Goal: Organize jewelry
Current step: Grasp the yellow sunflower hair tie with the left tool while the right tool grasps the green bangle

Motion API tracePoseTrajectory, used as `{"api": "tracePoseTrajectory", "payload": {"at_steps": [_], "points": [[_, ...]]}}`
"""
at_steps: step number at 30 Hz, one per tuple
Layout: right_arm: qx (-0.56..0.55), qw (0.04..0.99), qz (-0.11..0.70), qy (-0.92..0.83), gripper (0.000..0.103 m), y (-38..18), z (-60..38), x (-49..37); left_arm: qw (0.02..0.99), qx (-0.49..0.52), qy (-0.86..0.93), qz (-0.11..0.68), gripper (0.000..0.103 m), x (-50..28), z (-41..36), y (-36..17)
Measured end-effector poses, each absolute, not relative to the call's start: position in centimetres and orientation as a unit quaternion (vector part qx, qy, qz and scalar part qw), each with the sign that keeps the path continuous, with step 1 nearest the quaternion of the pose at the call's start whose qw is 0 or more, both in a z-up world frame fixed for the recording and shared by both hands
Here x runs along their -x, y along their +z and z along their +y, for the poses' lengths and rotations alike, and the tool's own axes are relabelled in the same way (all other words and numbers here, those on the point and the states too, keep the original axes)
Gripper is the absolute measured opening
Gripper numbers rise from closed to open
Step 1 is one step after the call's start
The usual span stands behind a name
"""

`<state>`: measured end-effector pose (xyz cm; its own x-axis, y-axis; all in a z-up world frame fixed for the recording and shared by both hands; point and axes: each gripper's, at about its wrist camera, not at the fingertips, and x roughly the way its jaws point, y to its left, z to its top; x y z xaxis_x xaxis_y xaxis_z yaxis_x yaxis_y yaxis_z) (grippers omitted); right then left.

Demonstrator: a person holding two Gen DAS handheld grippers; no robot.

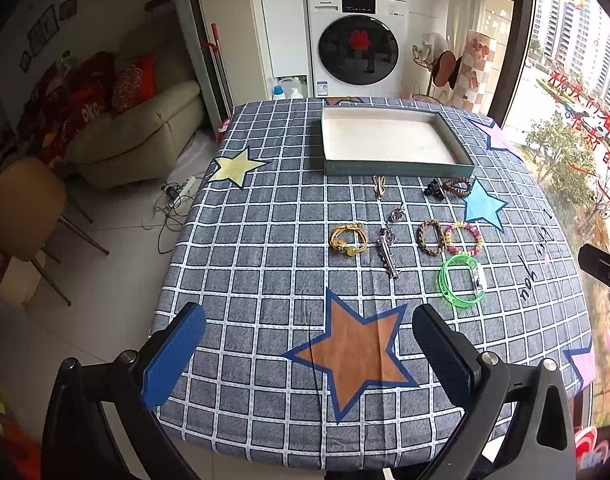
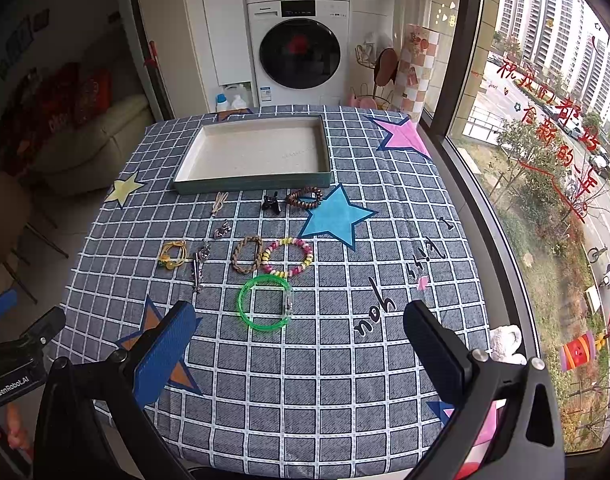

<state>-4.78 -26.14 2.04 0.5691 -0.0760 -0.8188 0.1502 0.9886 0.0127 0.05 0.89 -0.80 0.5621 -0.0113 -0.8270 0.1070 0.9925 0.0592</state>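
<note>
Both grippers (image 1: 309,354) (image 2: 299,350) hang wide open, holding nothing; green bangle (image 2: 265,302) lies nearest, tray (image 2: 193,151) beyond; best pinch its rim squarely, lift gently, clear the beads (image 2: 289,257)

Home — washing machine (image 2: 299,50), sofa (image 1: 145,128)
</note>
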Motion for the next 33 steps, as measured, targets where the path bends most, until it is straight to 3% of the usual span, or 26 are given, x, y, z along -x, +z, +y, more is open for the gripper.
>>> {"api": "tracePoseTrajectory", "payload": {"at_steps": [11,33], "points": [[-0.057,0.864,0.496,-0.062,0.103,0.2,-26.9,3.7,0.857,-0.051,-0.029,0.513,0.103,-1.9,1.2,-3.3],[-0.091,0.789,0.603,-0.068,0.103,-10.6,-28.4,-3.4,0.814,0.005,-0.022,0.581,0.103,-13.8,0.9,-13.1]]}}
